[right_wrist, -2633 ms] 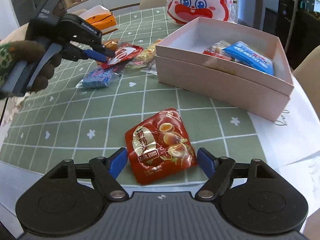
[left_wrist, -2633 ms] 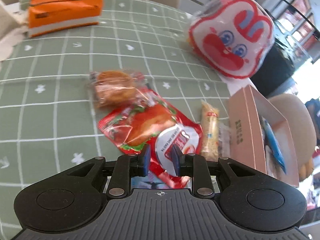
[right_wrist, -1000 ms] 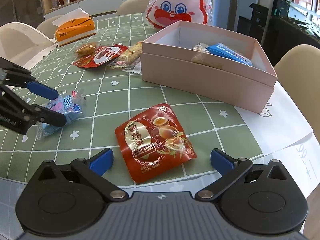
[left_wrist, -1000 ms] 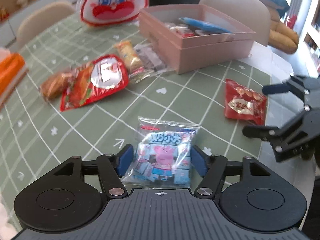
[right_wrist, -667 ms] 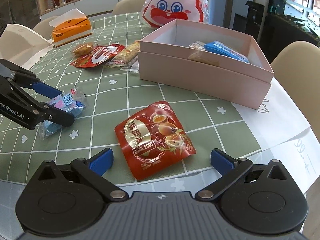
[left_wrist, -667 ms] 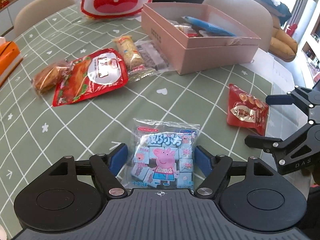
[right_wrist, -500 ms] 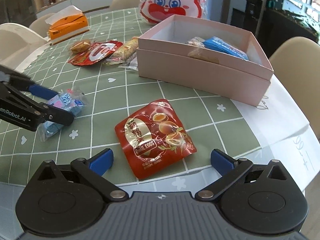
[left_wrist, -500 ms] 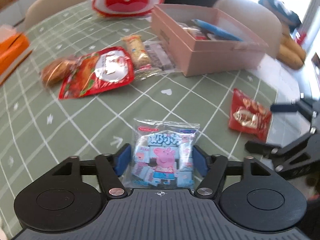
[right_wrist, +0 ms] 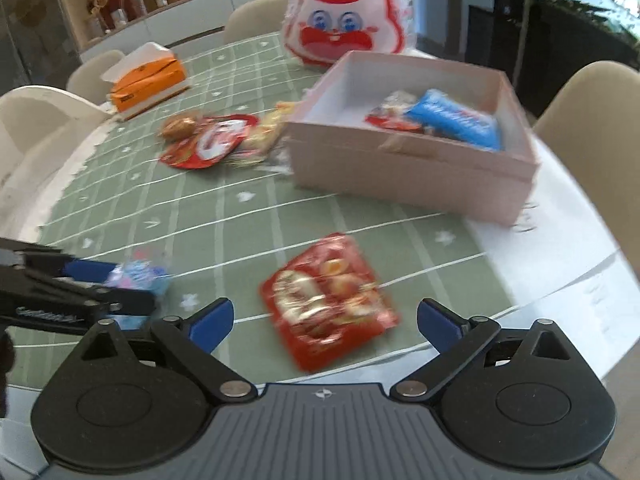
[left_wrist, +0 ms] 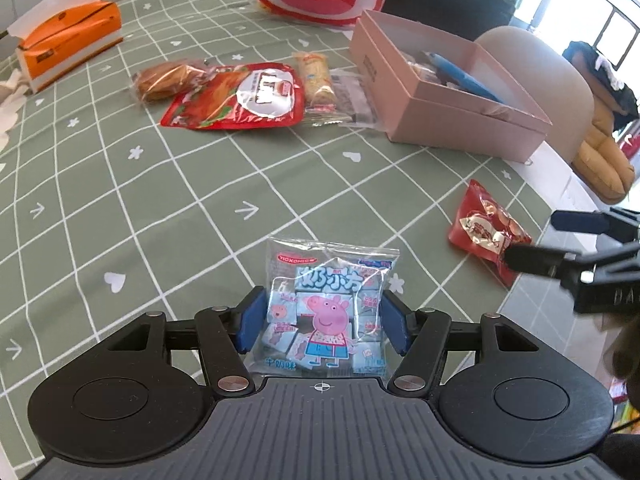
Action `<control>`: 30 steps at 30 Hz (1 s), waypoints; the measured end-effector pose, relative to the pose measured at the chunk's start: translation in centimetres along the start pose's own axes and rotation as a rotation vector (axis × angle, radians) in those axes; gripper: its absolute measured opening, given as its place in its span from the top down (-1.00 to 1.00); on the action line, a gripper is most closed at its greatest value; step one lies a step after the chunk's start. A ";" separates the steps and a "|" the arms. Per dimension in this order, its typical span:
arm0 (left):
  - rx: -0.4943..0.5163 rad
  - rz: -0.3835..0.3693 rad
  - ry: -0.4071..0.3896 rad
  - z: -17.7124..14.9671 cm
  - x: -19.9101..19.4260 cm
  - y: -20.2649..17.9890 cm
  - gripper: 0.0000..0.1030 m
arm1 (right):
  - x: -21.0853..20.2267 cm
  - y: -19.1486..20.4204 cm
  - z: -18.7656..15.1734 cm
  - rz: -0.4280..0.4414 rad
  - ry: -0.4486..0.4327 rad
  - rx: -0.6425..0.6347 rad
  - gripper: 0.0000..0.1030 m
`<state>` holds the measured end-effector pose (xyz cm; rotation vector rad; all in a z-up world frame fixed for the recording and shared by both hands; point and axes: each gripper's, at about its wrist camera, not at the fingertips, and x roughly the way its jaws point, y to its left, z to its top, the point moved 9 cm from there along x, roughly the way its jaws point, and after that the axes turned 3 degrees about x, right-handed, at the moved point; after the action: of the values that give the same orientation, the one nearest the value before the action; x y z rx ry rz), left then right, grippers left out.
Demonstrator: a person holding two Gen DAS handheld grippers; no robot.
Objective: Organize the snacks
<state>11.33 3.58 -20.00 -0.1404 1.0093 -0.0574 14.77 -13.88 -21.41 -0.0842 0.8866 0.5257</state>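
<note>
Closing left claw brackets candy bag — green tablecloth, seemingly.

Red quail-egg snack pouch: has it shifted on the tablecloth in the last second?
No. The red quail-egg snack pouch sits on the same green-tablecloth grid squares, equally short of the pink cardboard box; only the camera moved.

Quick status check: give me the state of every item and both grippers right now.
left gripper: jaws closing around the blue pig packet, pads at its sides.
right gripper: jaws wide open, empty.
blue pig packet: flat on the tablecloth.
red quail-egg pouch: flat on the cloth, ungripped.
pink box: open, some snacks inside.
big red pouch: flat, outside the box.
tissue box: tissue sticking out.
</note>
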 end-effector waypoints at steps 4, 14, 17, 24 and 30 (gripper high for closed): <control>0.002 0.013 -0.003 0.0 0.0 -0.1 -0.29 | -0.5 -2.4 0.4 -0.015 -0.015 0.067 -0.93; 0.015 0.028 0.010 -0.1 0.0 -0.4 -0.30 | 0.7 0.2 -0.5 -0.002 -0.026 -0.139 -0.88; 0.028 0.029 0.020 -0.3 0.0 -0.5 -0.30 | 2.5 1.0 0.1 0.011 0.011 -0.156 -0.88; 0.004 0.013 0.009 -0.3 -0.2 -0.4 -0.29 | 3.2 1.4 -0.1 0.040 0.078 -0.138 -0.38; -0.023 -0.058 -0.061 -0.9 -1.1 -1.0 -0.27 | 0.5 -0.1 -0.1 0.019 0.060 -0.110 -0.33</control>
<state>10.00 2.59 -19.41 -0.1919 0.9456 -0.0939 15.04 -13.82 -21.85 -0.1927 0.9175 0.5923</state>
